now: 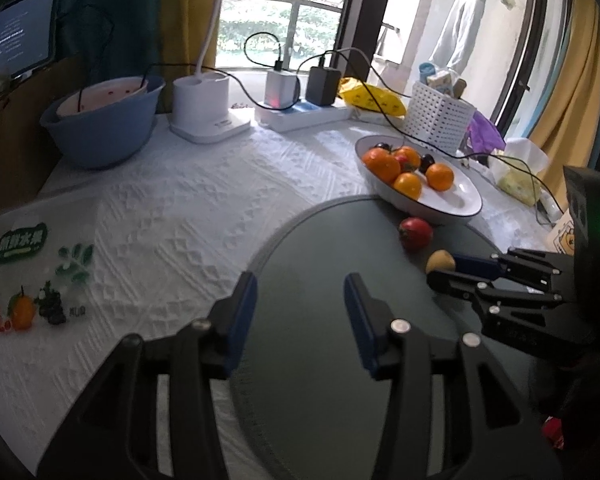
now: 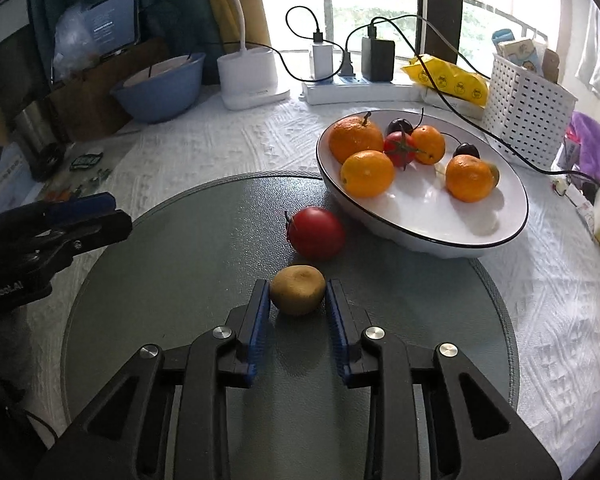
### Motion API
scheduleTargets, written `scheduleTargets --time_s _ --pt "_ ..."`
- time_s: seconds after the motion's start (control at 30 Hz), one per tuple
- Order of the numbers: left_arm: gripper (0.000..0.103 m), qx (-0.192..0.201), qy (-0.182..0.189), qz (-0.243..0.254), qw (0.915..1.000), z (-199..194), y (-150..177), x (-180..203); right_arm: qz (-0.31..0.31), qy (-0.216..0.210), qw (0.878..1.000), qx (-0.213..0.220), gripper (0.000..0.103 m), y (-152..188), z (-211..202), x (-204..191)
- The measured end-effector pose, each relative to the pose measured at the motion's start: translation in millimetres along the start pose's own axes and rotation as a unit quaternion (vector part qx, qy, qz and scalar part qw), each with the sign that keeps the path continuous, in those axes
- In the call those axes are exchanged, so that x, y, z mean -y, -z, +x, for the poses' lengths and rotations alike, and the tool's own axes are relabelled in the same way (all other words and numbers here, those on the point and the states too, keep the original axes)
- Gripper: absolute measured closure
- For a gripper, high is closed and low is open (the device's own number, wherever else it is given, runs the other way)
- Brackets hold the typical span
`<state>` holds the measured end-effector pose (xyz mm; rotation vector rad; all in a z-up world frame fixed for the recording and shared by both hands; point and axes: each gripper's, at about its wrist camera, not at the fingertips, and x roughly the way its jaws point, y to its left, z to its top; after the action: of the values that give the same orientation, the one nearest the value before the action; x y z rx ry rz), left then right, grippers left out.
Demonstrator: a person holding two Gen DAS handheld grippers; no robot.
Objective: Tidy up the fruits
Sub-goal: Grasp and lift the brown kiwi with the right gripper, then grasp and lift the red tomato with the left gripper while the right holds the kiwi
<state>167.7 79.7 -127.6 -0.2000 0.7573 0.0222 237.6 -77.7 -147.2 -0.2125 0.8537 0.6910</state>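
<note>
Right wrist view: the right gripper has its blue pads clamped on the kiwi, one pad against each flank, with the fruit resting on the dark round mat. The grip sits across the kiwi's narrower width, probably so the pads bear on its flatter sides and it cannot roll out. Just beyond the kiwi, near but apart from it, lies a red tomato, close against the white bowl. The bowl already holds four oranges, a small tomato and two dark cherries, so it is judged to be the collection point, and the two loose fruits are what remains. The left gripper hangs with its fingers apart over bare mat and holds nothing; it appears to be standing by clear of the working side. The left wrist view shows that empty gap directly, while the right view shows only that gripper's side profile at its left edge. Conversely, the left view hides the pad contact on the kiwi behind the right gripper's fingers.
</note>
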Motion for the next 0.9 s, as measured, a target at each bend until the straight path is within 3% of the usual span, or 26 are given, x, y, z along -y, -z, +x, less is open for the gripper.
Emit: scheduleTargets --time_s 0.47,0.9 --pt "0.055 -0.001 0.0 0.034 0.9994 1 -8 35 0.022 -0.001 0.999 0.041 0.073 1 -34 29" --pt "0.055 -0.015 0.004 0.065 0.9977 16 -16 73 0.055 0.018 0.997 0.049 0.073 20 -53 74"
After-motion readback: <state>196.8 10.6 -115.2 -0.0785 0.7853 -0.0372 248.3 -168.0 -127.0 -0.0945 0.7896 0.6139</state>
